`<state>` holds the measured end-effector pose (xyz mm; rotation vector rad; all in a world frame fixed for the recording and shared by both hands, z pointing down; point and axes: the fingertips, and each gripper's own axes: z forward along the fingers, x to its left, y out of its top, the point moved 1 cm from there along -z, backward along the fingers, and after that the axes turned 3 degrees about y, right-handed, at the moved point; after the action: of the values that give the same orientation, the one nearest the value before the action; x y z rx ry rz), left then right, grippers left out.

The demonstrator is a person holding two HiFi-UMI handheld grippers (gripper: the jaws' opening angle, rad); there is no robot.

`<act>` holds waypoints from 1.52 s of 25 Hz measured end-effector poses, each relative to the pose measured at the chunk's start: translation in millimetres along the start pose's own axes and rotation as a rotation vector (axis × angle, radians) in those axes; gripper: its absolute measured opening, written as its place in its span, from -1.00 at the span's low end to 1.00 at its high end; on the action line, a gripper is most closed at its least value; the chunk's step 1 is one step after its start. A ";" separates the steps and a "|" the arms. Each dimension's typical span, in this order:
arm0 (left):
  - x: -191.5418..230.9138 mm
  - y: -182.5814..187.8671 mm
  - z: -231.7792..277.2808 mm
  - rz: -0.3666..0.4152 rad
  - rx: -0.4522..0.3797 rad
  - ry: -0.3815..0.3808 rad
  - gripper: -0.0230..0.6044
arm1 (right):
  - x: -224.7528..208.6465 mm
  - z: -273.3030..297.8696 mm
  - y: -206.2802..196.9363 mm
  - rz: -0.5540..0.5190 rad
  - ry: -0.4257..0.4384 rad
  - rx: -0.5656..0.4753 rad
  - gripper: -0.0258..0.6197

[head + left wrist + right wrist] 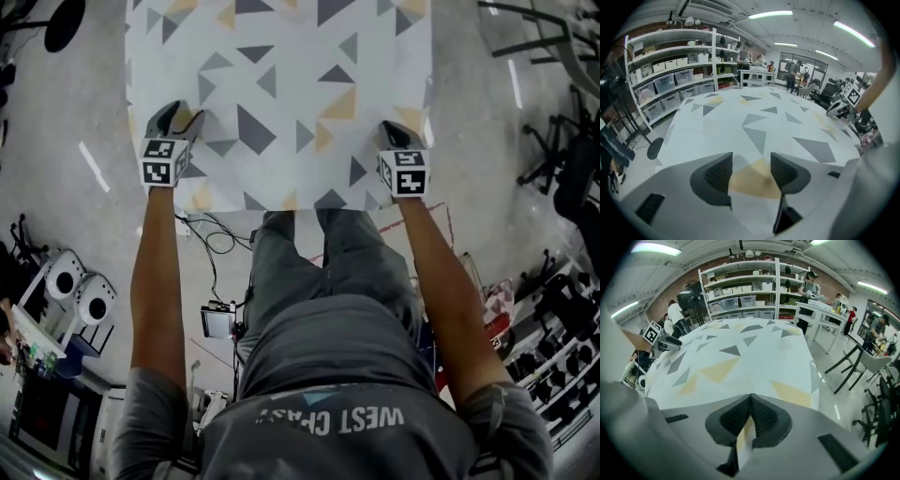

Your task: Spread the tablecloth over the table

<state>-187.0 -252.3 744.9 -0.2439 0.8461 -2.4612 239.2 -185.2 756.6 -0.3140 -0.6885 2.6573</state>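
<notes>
- White cloth with grey and yellow triangles: tablecloth [281,94] lying flat over the tabletop, near edge hanging toward the person, long axis seemingly running away from them.
- Right hand-held gripper [750,417] at the near right corner, pressed together, pinching a fold of cloth.
- Left hand-held gripper [751,174] at the near left corner, spread wide above a yellow triangle, gripping nothing.
- Both about equally close to the near edge, cloth stretching ahead; probably needs a matching left pinch before any pull.

The white triangle-patterned tablecloth [281,94] lies before me, my left gripper [183,114] at its near-left corner and my right gripper [392,127] at its near-right.
</notes>
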 end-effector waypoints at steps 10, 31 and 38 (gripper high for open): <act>3.6 -2.5 -3.7 -0.022 -0.042 0.038 -0.14 | 8.1 4.9 -2.2 0.029 -0.025 0.027 -0.89; -18.0 48.5 -94.9 0.058 -0.270 0.105 -0.75 | 29.6 -39.5 63.4 -0.002 -0.031 -0.131 -0.89; -35.2 85.3 -183.2 0.068 -0.389 0.125 -0.93 | 77.9 -111.9 127.2 -0.057 0.034 -0.304 -0.89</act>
<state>-181.4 -195.2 547.9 -0.1954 1.3635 -2.2500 164.4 -209.1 587.5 -0.4128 -1.0762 2.4850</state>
